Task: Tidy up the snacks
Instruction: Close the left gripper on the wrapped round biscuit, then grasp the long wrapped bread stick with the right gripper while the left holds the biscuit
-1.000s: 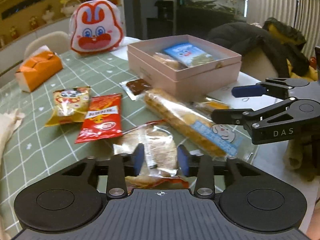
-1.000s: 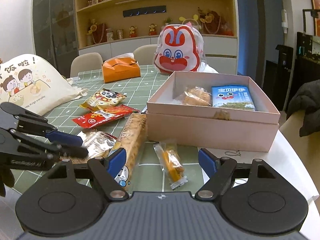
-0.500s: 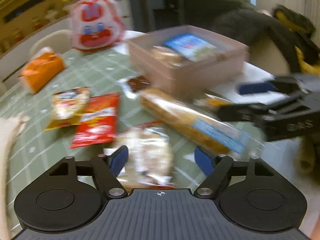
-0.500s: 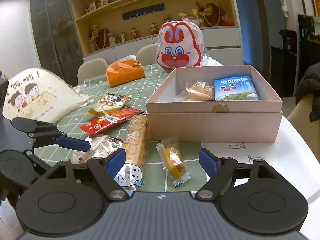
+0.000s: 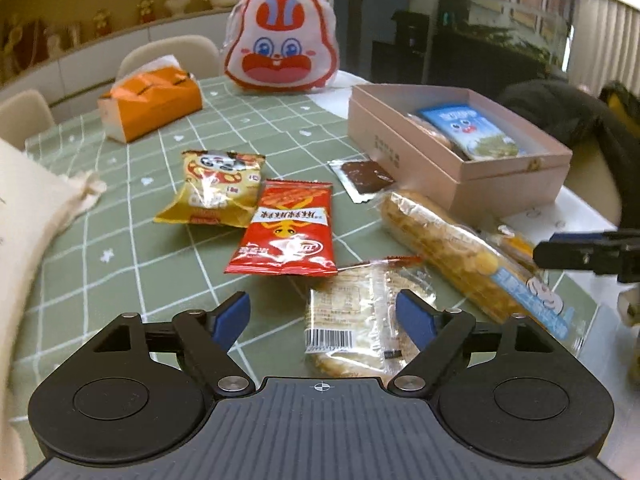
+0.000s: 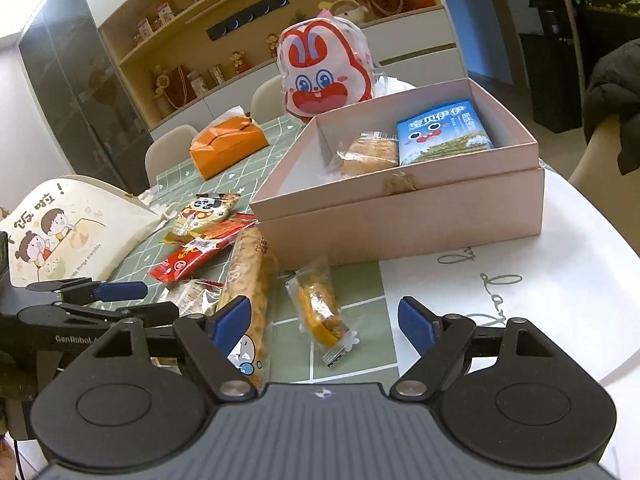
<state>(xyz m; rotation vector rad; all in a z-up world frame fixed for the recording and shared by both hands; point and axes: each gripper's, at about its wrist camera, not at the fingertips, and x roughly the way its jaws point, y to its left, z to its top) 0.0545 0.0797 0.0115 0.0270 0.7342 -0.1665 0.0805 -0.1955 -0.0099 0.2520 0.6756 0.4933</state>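
A: Left wrist view. Which parts are cut off?
B: The left gripper (image 5: 323, 316) has its jaws opening, wide apart, gripping nothing; a clear cracker packet (image 5: 358, 316) lies on the counter (image 5: 120, 248) between and beyond them, its near end hidden by the gripper body. The right gripper (image 5: 568, 254) enters at the right edge (only 1 dark finger and a blue pad show). A cream cloth at the left edge is blurred.

A: Right wrist view. Where do the snacks lie?
B: The right gripper (image 6: 323, 320) holds its jaws wide, empty. A small orange snack (image 6: 320, 308) lies on the counter between them, untouched. The long biscuit roll (image 6: 248, 280) runs under the left pad, its near end hidden. The red packet (image 6: 200, 252) and yellow packet (image 6: 206, 212) lie beyond. The pink box (image 6: 400, 220) holds 2 items: a blue packet (image 6: 442, 132) and a round cake (image 6: 368, 154). The brown square sachet (image 5: 366, 174) beside the box shows only in the left view.
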